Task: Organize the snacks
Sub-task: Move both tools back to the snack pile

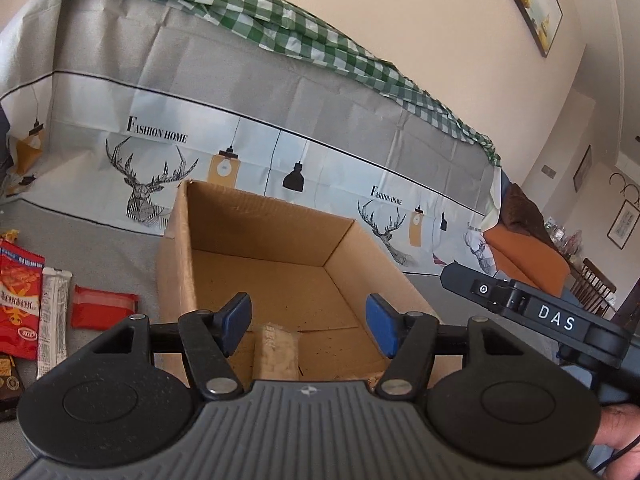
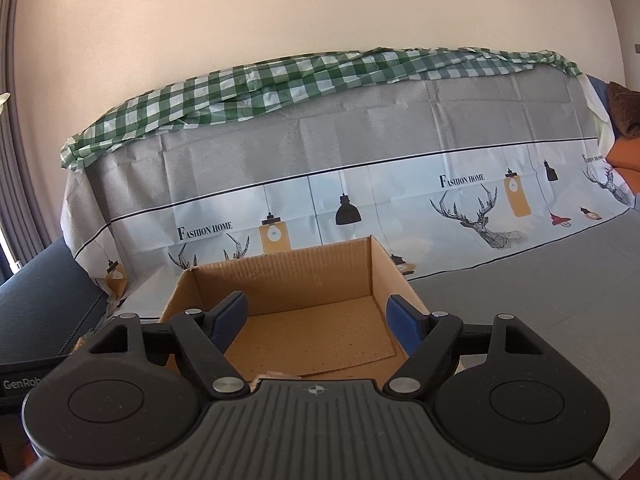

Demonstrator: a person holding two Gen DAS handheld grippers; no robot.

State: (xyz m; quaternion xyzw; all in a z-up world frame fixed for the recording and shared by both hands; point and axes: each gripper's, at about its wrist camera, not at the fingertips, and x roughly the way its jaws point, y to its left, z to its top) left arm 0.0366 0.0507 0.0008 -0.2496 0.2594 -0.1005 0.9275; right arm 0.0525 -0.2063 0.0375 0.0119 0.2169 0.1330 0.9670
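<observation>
Hovering over the cardboard box (image 1: pixel 280 280), the left gripper (image 1: pixel 308 324) has its blue pads spread wide with nothing between them; the right gripper (image 2: pixel 320 322) is likewise released and empty above the same box (image 2: pixel 304 320). One pale wrapped snack bar (image 1: pixel 276 354) lies on the box floor near the front wall, directly below the left gripper's fingers. Remaining snacks sit on the grey cloth left of the box: a large red packet (image 1: pixel 18 304), a white stick packet (image 1: pixel 54 316) just beside it, a small red packet (image 1: pixel 104 312) nearest the box, and a dark packet (image 1: pixel 8 376) partly cut off at the frame edge. Judgement: these are light, foil or film pouches, soft and crinkly, likely slippery on their flat faces; contents may crumble under a hard squeeze. Best hold appears to be across the narrow width near mid-length, pinching gently; the stick packet may sag if taken at one end. The box itself looks stiff enough to stay put.
</observation>
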